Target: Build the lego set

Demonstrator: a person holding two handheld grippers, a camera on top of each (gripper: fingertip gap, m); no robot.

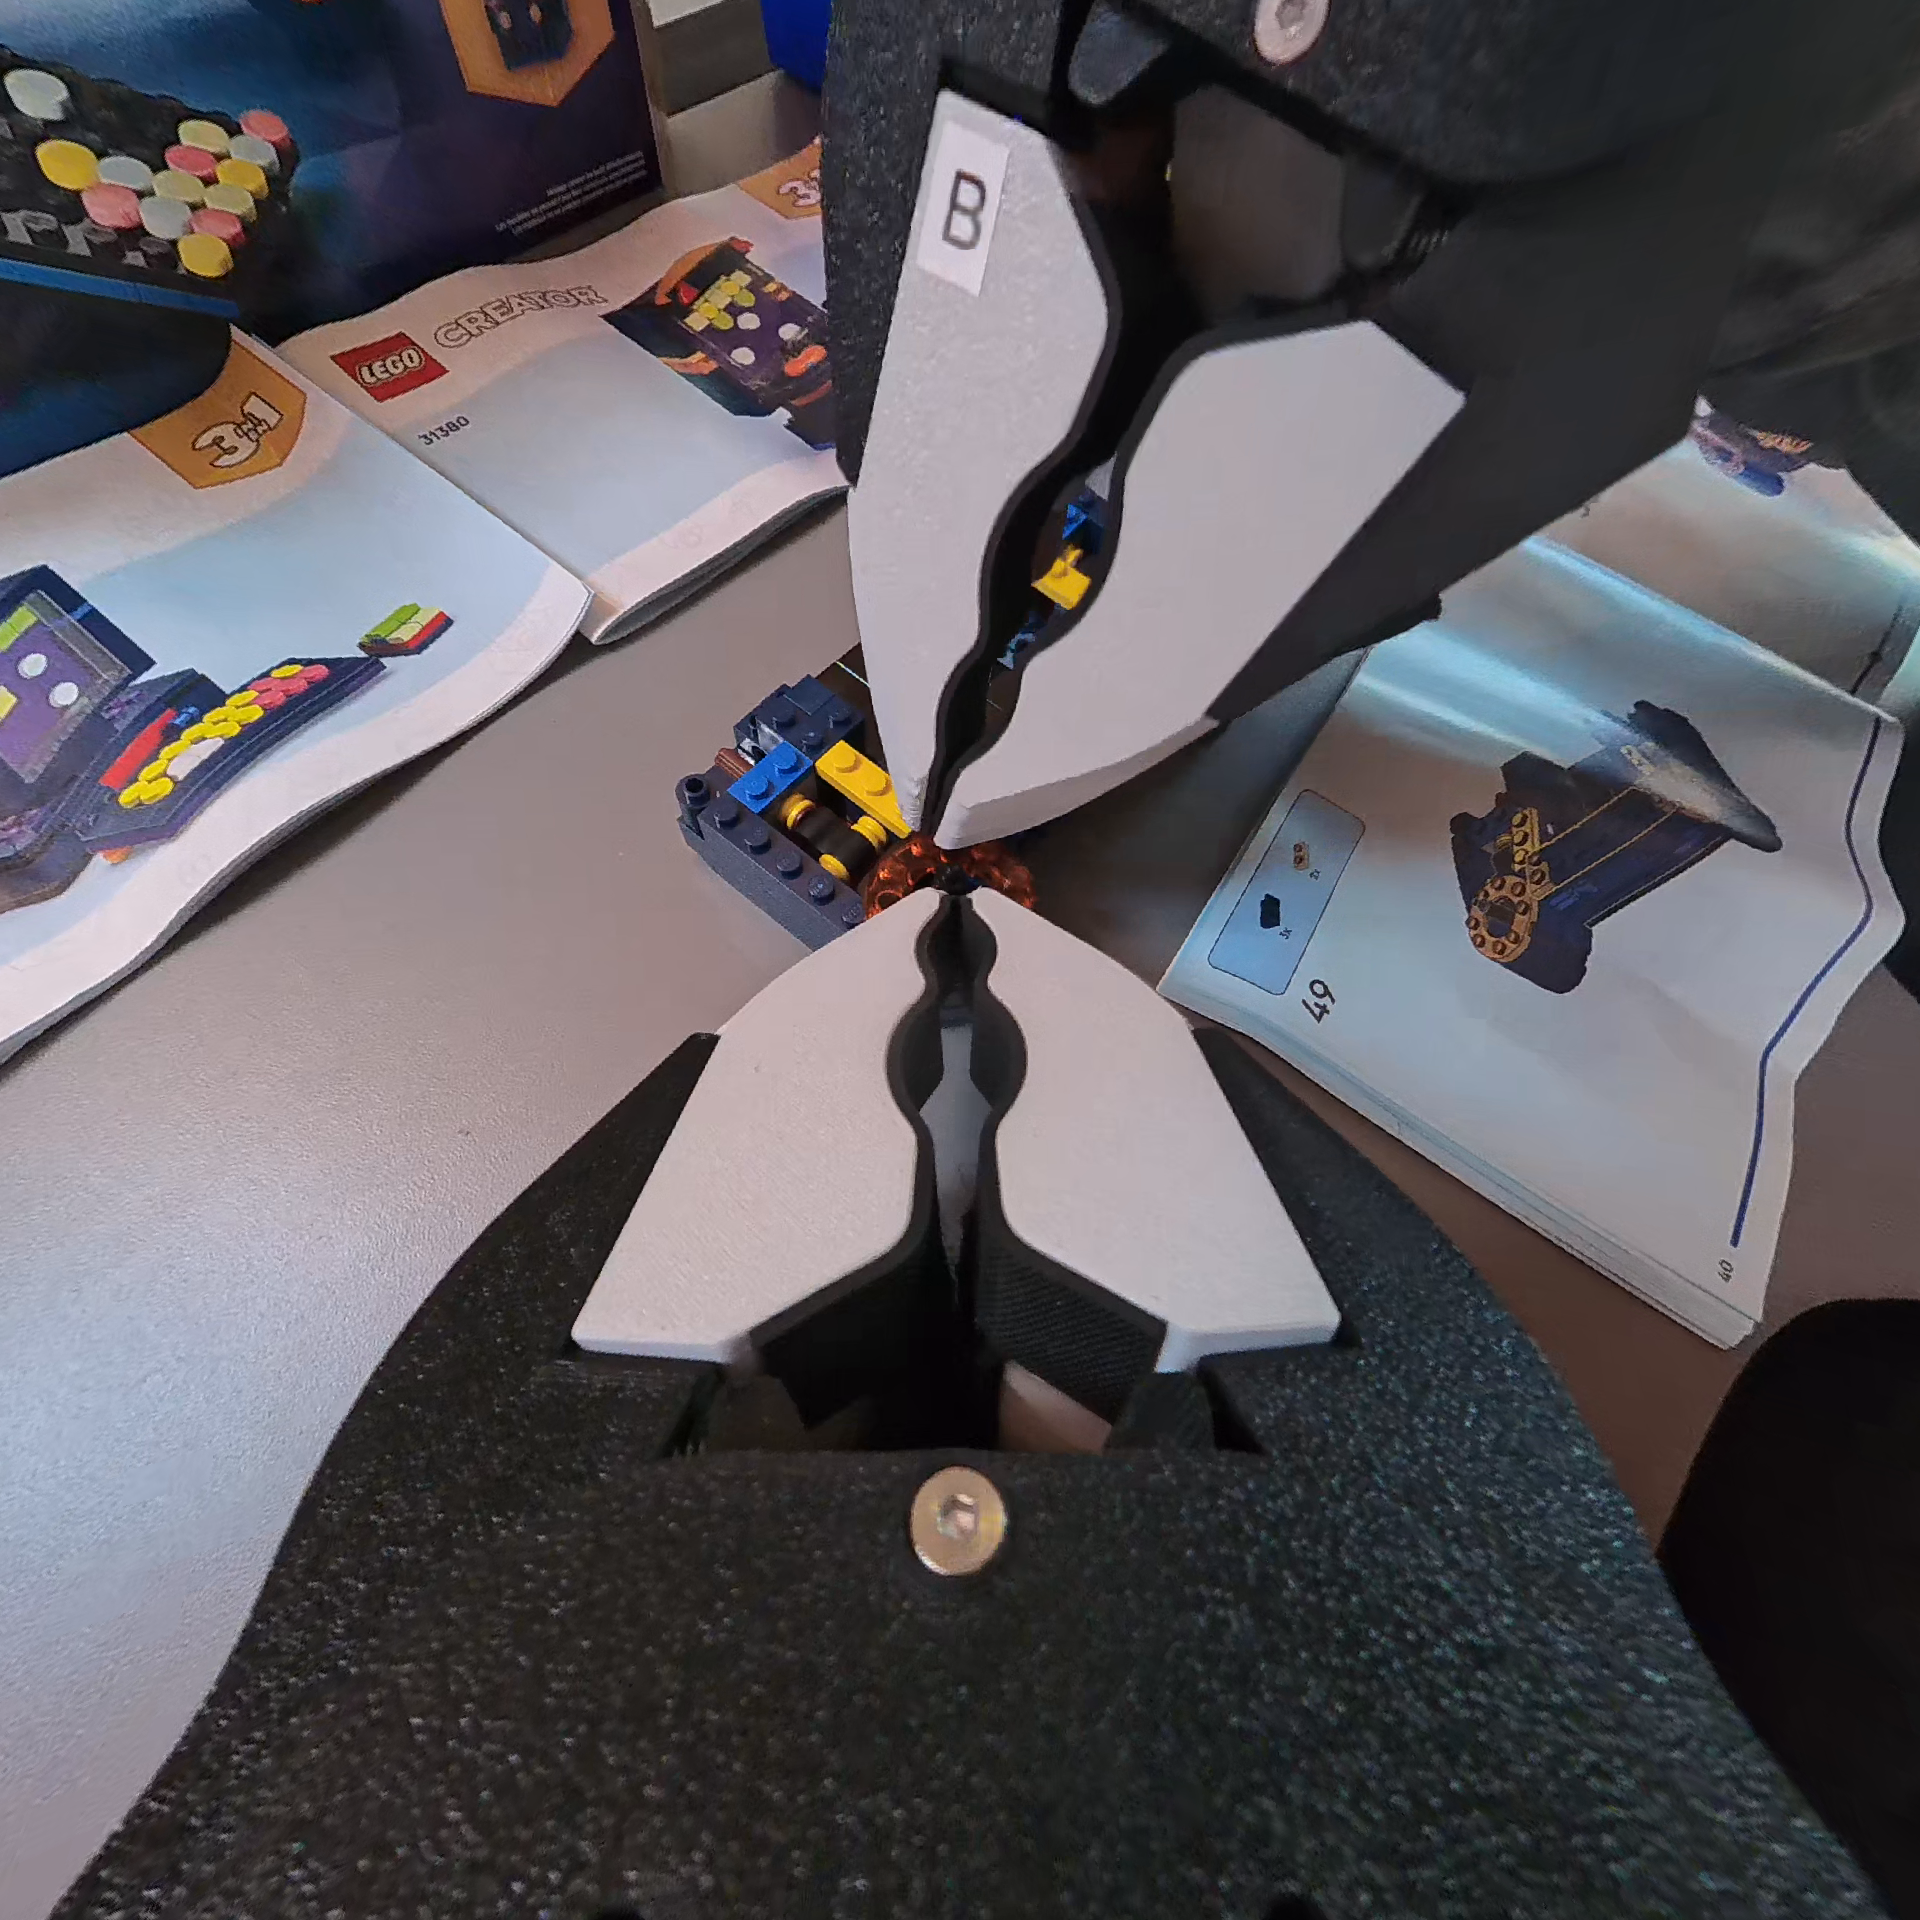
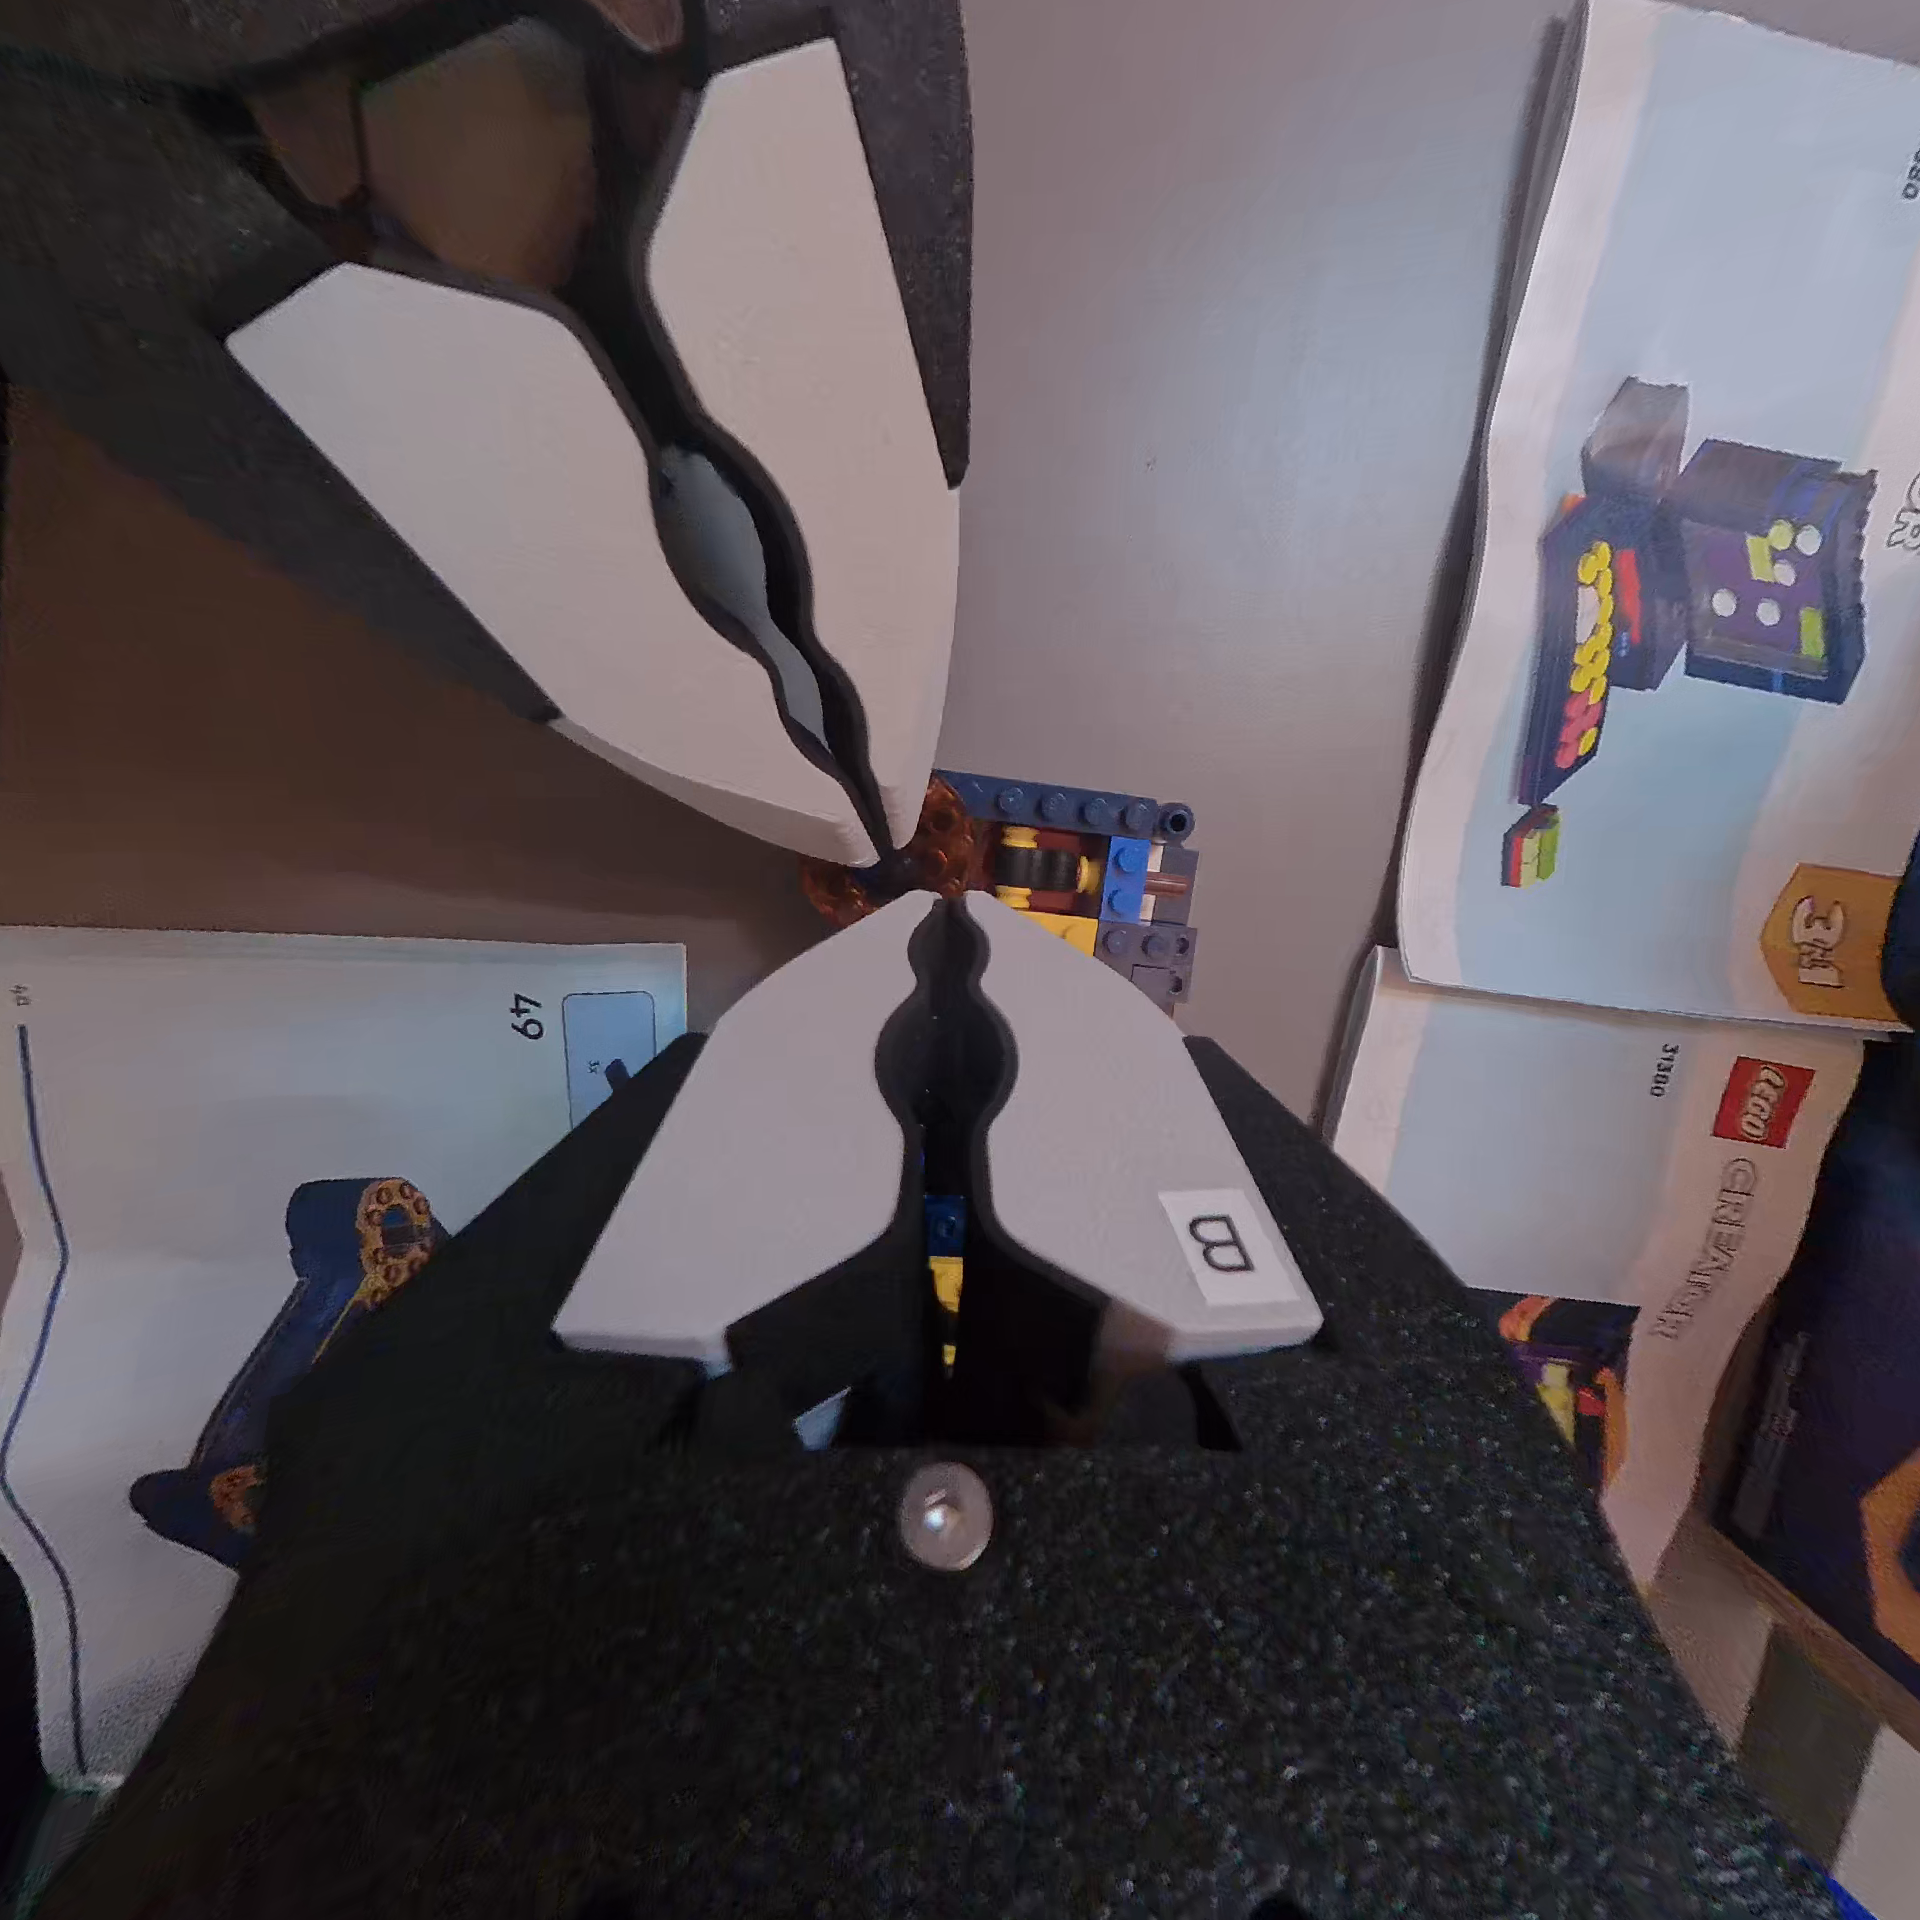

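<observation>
The left gripper (image 1: 951, 904) comes in from the bottom of the left wrist view with its 2 grey fingers closed tip to tip, and the tips meet over the middle of an orange wheel (image 1: 896, 871) at the near end of a small brick model (image 1: 774, 831). The right gripper (image 1: 928, 821) reaches down from the top of the same view, its fingers also drawn together at the tips, so that the 2 pairs of tips all but touch each other over the wheel's dark hub. Whether either pair pinches a small part at that hub cannot be told, because the tips cover the spot. The model is a dark blue block with a blue brick, a yellow plate and a black roller between yellow rings showing on its open top; it lies on the grey table (image 1: 364, 1091), between the booklets. An open booklet (image 1: 1558, 883) with a drawing of a dark blue build lies just beside the model on one side, and 2 closed booklets (image 1: 582, 416) with pictured covers lie on the other. A black studded plate with round coloured tiles (image 1: 145, 177) and a dark blue box (image 1: 540, 104) stand at the far edge.
</observation>
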